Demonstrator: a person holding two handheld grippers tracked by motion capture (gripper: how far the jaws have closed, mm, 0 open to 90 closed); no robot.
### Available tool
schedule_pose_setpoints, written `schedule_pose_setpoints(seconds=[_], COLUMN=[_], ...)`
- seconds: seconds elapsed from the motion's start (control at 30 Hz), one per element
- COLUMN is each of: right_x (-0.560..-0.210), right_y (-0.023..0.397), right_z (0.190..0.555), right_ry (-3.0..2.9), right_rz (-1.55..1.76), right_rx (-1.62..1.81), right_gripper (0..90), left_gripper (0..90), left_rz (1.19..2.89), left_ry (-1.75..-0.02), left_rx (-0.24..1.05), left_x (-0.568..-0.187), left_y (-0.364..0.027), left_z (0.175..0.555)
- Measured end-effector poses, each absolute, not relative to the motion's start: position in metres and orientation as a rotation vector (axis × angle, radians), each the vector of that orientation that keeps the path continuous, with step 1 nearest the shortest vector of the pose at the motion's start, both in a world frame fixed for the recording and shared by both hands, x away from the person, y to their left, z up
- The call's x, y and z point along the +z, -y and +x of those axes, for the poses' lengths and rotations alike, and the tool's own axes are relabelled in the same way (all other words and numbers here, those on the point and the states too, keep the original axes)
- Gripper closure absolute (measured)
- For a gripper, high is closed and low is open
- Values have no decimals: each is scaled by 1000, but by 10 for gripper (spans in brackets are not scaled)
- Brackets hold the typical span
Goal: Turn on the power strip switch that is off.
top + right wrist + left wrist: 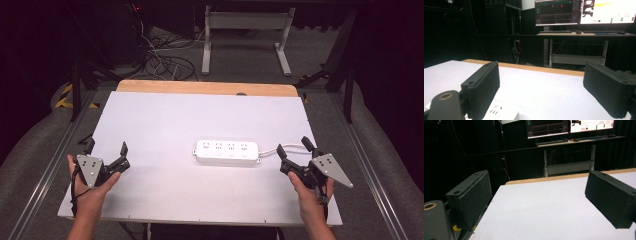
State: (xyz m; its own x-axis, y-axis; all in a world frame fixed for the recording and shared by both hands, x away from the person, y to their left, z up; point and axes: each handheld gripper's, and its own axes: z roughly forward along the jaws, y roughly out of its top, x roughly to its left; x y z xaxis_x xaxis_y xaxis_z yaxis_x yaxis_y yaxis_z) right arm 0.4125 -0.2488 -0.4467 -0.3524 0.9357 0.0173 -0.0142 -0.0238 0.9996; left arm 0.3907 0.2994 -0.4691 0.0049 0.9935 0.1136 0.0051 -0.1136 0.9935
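A white power strip (227,151) with several sockets lies flat on the white table (165,115), right of centre, and its white cable (272,148) runs off to the right. My left gripper (107,146) is held open near the table's left edge, well apart from the strip, with nothing between its black jaws. My right gripper (293,146) is open just right of the strip, over its cable end. In the right gripper view the strip's corner (501,112) sits beside the left jaw of this gripper (544,87). In the left gripper view bare table lies between the spread jaws of that gripper (539,202).
A wooden strip (205,87) edges the table's far side. Beyond it stands a white-legged desk (245,30) with lit monitors (584,12), and cables (165,62) lie tangled on the floor. Dark stands flank the table on both sides.
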Motion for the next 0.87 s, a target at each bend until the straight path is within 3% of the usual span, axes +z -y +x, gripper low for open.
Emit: schedule_pose_setpoints(seconds=[0.87], right_x=[-448], right_y=[254], right_z=[410], right_ry=[-1444], right_rz=[1032], right_rx=[1484], right_gripper=[141], left_gripper=[73], left_rz=[1310], left_ry=[-1139], left_rx=[1275], left_x=[-469], left_y=[-294], left_z=[398])
